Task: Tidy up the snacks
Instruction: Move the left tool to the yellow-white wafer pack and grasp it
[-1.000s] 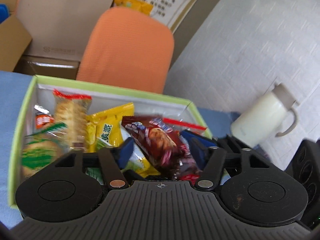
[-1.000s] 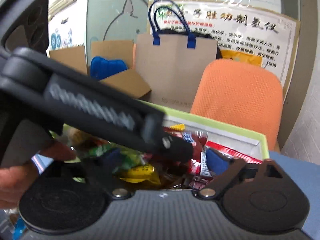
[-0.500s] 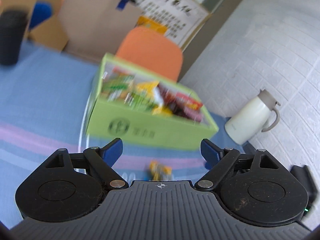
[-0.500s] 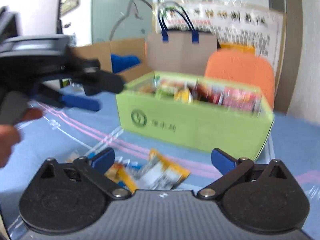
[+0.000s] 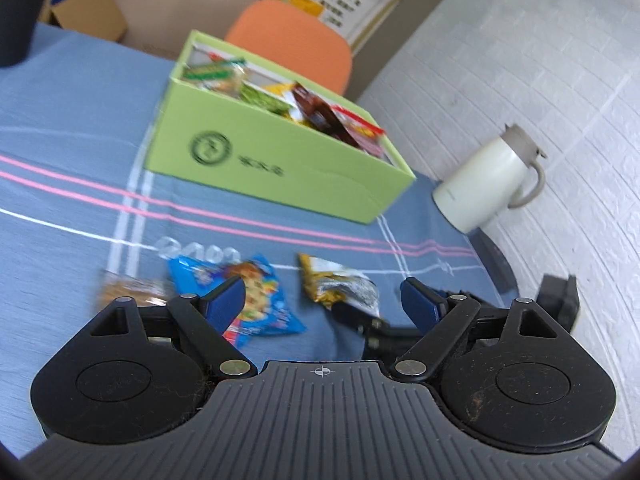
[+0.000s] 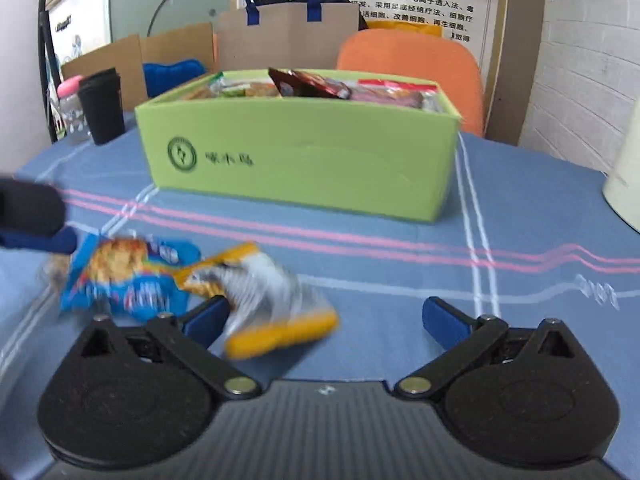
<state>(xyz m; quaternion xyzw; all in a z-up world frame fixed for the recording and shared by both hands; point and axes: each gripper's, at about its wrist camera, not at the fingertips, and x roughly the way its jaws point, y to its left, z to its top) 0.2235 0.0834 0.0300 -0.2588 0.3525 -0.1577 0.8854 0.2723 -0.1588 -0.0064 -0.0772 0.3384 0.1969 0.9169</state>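
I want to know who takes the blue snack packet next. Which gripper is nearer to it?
Left. The left gripper hovers right over the blue snack packet, one finger overlapping it. The right gripper sits beside it, nearer the yellow-and-silver packet.

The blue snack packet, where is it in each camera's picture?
Left wrist view: blue snack packet lies low, left of centre, partly behind a left gripper finger.
Right wrist view: blue snack packet lies at the left, beside the yellow-and-silver packet.
Shared landmark: green box behind it.
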